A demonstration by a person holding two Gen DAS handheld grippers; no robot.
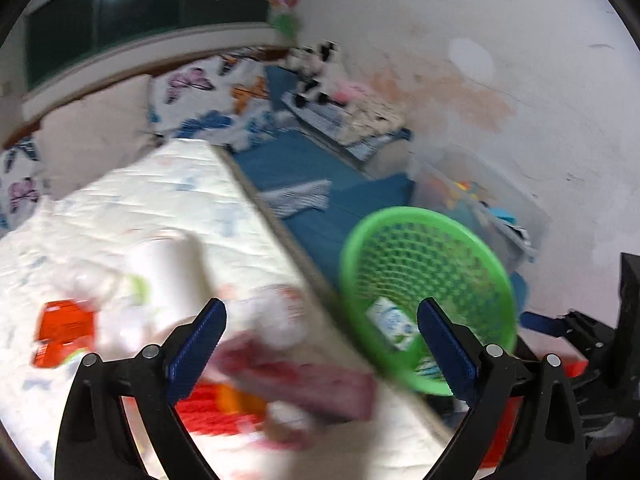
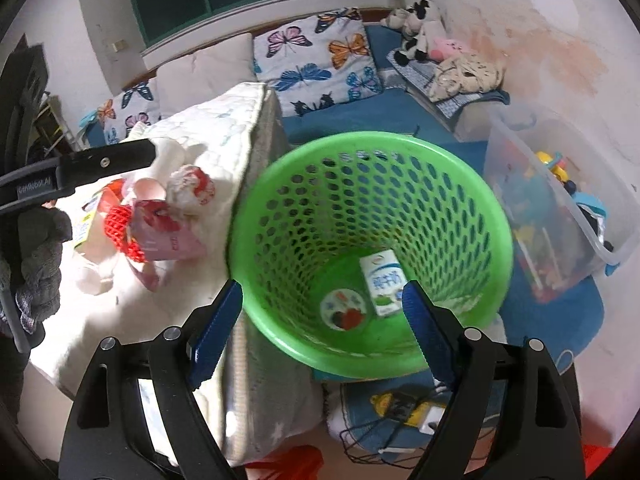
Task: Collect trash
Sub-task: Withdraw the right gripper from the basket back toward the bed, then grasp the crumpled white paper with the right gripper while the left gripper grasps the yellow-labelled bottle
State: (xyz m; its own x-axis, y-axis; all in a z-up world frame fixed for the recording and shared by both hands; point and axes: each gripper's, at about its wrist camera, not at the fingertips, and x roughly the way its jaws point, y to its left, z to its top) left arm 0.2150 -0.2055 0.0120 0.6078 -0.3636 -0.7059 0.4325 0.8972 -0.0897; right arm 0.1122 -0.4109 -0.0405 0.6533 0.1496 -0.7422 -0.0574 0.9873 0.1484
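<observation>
A green mesh basket [image 2: 460,208] stands beside the white quilted table [image 2: 224,132]; it also shows in the left wrist view [image 1: 496,280]. A white milk carton [image 2: 382,284] and a round lid [image 2: 345,309] lie in it. My right gripper [image 2: 320,324] is open and empty over the basket's near rim. My left gripper [image 1: 320,340] is open and empty above the trash pile on the table [image 1: 160,200]: a pink wrapper [image 1: 304,384], a white cup [image 1: 168,276], an orange box [image 1: 64,328], a red net [image 1: 216,404]. The left view is blurred.
A clear plastic bin of toys [image 2: 560,216] stands right of the basket. Butterfly cushions [image 2: 316,60] and plush toys [image 2: 420,28] lie on a blue mat [image 1: 304,160] behind. A blue bag with cables [image 2: 396,408] lies below the basket.
</observation>
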